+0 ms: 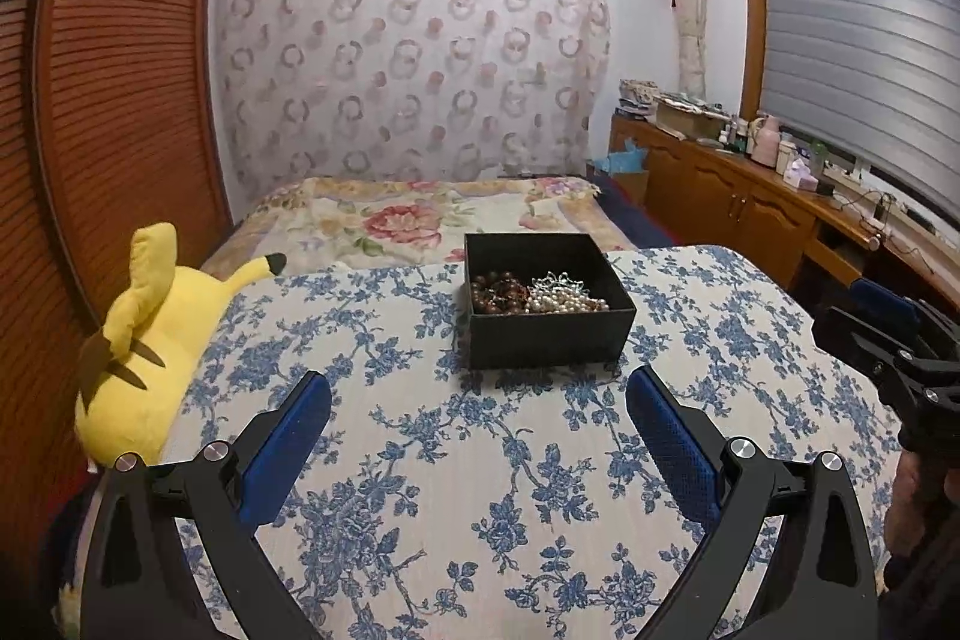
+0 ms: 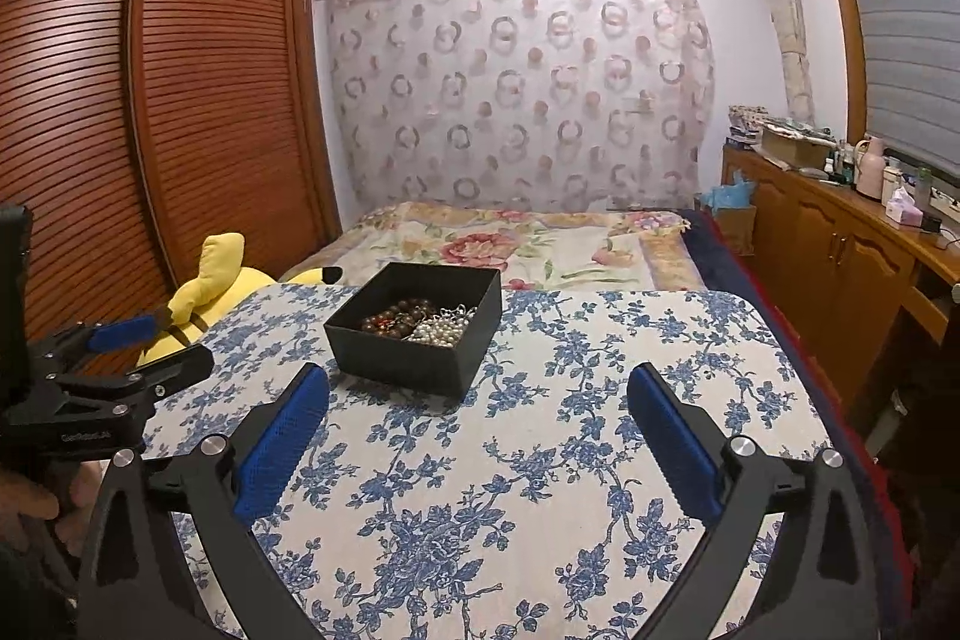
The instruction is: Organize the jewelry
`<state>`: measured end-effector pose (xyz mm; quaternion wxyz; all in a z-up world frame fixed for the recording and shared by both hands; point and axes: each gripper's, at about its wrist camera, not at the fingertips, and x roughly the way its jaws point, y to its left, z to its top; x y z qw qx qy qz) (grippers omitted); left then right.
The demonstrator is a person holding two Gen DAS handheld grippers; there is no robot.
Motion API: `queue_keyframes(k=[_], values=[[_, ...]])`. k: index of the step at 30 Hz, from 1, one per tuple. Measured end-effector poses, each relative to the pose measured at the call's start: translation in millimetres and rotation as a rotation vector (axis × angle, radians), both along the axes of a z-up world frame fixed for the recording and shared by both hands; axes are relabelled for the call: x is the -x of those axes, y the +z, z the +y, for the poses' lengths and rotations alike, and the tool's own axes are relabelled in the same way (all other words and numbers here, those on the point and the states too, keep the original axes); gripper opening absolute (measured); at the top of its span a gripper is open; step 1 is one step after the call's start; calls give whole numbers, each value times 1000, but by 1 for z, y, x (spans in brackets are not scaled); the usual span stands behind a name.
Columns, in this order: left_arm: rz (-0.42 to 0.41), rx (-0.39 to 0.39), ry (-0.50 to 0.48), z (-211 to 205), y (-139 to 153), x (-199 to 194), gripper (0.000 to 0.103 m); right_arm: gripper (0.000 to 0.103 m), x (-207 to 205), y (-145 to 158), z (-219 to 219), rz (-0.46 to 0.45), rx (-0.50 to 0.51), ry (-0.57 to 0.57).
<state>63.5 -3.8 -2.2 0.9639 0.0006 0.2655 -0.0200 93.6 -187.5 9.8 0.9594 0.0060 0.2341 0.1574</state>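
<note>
Black box (image 1: 549, 307) of beads (image 1: 499, 293) and pearls (image 1: 567, 303) is faced at twelve o'clock, both grippers (image 1: 478, 397) (image 2: 478, 394) held spread wide and empty, seemingly ready for reaching in.

Frame: my left gripper (image 1: 478, 400) and right gripper (image 2: 478, 397) are matte black plastic.
Pads: textured blue rubber.
Screws: round silver pivot caps.
Marking: small white lettering, unreadable.
Skin: bare fingers (image 2: 27, 505).
</note>
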Motion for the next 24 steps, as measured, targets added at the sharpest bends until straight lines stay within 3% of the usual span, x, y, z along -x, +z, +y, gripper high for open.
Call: queue_keyframes(k=[24], values=[[-18,6,1,3,6,5,95,100,-3,-6,-2,12,-9,-18]])
